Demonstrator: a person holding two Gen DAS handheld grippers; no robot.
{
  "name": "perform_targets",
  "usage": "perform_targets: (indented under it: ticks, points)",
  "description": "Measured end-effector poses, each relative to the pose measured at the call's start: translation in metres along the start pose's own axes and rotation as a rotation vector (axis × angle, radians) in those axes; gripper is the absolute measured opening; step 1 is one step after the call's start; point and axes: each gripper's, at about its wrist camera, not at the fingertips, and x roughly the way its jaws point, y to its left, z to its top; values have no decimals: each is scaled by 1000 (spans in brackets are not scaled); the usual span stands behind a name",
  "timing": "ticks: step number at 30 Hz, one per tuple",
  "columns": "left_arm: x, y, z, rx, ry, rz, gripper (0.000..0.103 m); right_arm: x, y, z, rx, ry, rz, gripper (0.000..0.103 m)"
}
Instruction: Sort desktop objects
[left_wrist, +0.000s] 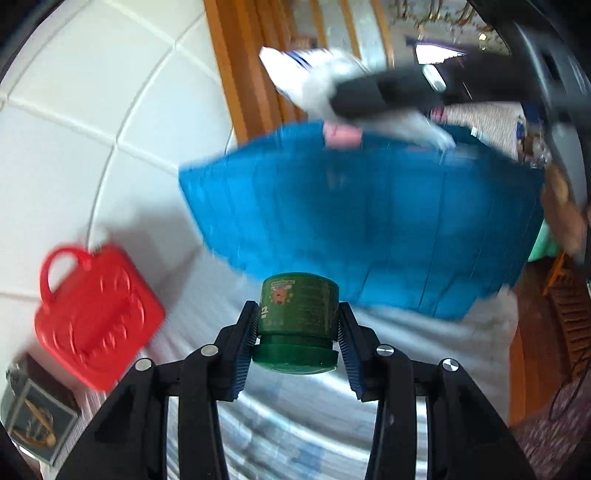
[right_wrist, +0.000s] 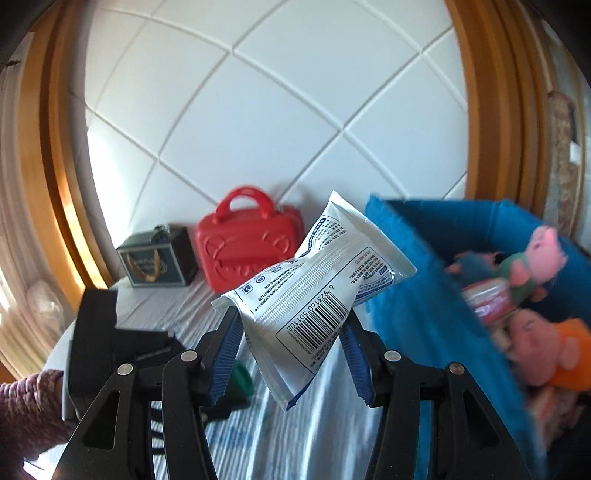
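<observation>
Left wrist view: my left gripper (left_wrist: 297, 328) pinches a small green round jar (left_wrist: 298, 314); the blue fabric bin (left_wrist: 369, 221) sits dead ahead at 12 o'clock.

Right wrist view: my right gripper (right_wrist: 291, 332) clamps a white crinkly plastic packet (right_wrist: 317, 288); the bin is at 2 o'clock, nearer this hand I'd say.

Blue bin (right_wrist: 417, 295): looks like felt cloth, matt and fuzzy at the rim. Inside it, soft plush toys (right_wrist: 543, 343). Left of the bin, red case (right_wrist: 247, 251) is moulded plastic, glossy w/ raised pattern. White pouch (right_wrist: 317, 288) in front of the bin: plastic film, shiny, creased. Green jar (left_wrist: 297, 321) is plastic, semi-gloss, paper-like label. Gripper pads (left_wrist: 243, 354): blue, ribbed, rubber-like; frames matt black plastic w/ shiny metal pins. Table cover (right_wrist: 325, 435) under the bin: striped cloth. Wall tiles glossy, frame varnished wood
</observation>
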Motion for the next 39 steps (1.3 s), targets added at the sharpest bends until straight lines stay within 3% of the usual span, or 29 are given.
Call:
perform_targets:
  ticks: [6, 10, 16, 18, 20, 21, 22, 26, 30, 39]
  points:
    - [-17, -51, 101, 14, -172, 4, 42, -107, -44, 16, -30, -122, -204, 53]
    - [1, -86, 161, -2, -196, 46, 42, -140, -98, 31, -41, -158, -312, 53]
    - [47, -114, 233, -93, -168, 135, 42, -143, -206, 57, 10, -147, -343, 53]
    - [60, -121, 250, -142, -172, 205, 43, -133, -232, 64, 13, -115, -338, 54]
    - [73, -123, 263, -191, -147, 241, 62, -122, -261, 70, 24, -88, -337, 58]
    - [78, -124, 269, -217, -137, 290, 89, -119, -271, 72, 31, -68, -336, 68]
    - [80, -125, 273, -231, -146, 328, 103, -114, -282, 76, 36, -51, -335, 82]
    - [81, -132, 281, -246, -145, 409, 103, -114, -318, 86, 77, -80, -318, 87]
    - [71, -135, 277, -262, -139, 468, 103, -138, -321, 82, 106, -150, -278, 92]
    - [20, -170, 233, -237, -171, 548, 103, -215, -267, 27, 91, -311, -326, 102]
